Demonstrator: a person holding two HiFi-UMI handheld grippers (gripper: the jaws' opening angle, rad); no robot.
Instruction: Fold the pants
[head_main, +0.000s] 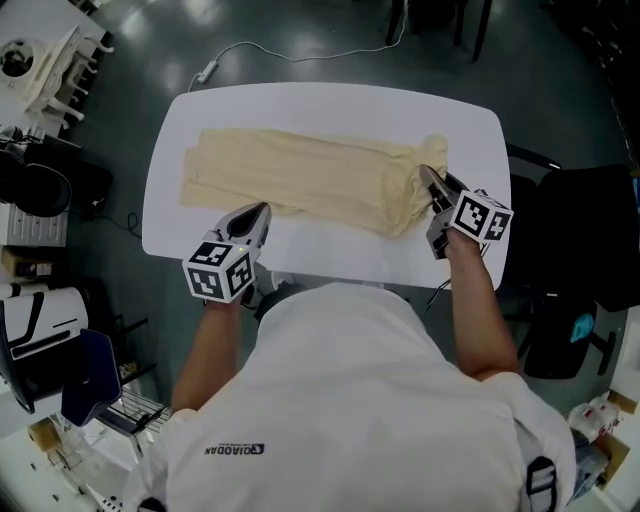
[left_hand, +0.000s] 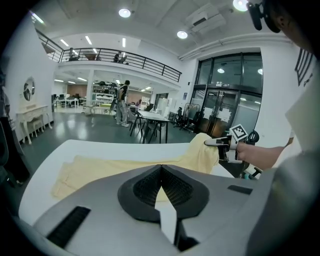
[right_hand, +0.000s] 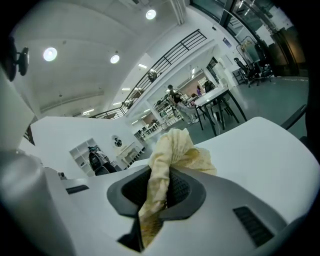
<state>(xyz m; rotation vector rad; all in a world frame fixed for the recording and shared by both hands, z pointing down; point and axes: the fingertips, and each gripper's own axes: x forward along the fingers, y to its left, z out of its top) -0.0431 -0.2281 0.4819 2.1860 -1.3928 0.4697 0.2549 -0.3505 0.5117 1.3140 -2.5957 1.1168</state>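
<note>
Table (head_main: 330, 110): white, rounded corners, on a dark grey floor (head_main: 300, 40). Takes up the middle of the head view.

Person: white shirt (head_main: 380, 400) fills the bottom of the head view, with both forearms reaching to the near edge of the table.

Pants (head_main: 300, 175): pale yellow, laid lengthwise across the table, left to right in the head view. The left and middle parts lie flat. The right end is bunched into a peak and held up off the table top; the left gripper view shows the cloth (left_hand: 100, 170) rising from the surface to that peak. Bare table shows on every side of the cloth.

Right gripper (head_main: 432, 182): at the right end of the pants, angled slightly downward. Its jaws are closed on the bunched cloth. In the right gripper view a twisted fold (right_hand: 175, 150) runs down between the dark pads (right_hand: 182, 187) and out below them.

Left gripper (head_main: 264, 208): at the near long edge of the pants, left of centre. The jaws meet at the tips with nothing between them, and only white table shows through the wedge below the tips. Whether the tips touch the cloth cannot be told.

Marker cubes: one on the left gripper (head_main: 218, 270), one on the right (head_main: 483, 215).

Cable (head_main: 250, 50): white, on the floor beyond the table
</note>
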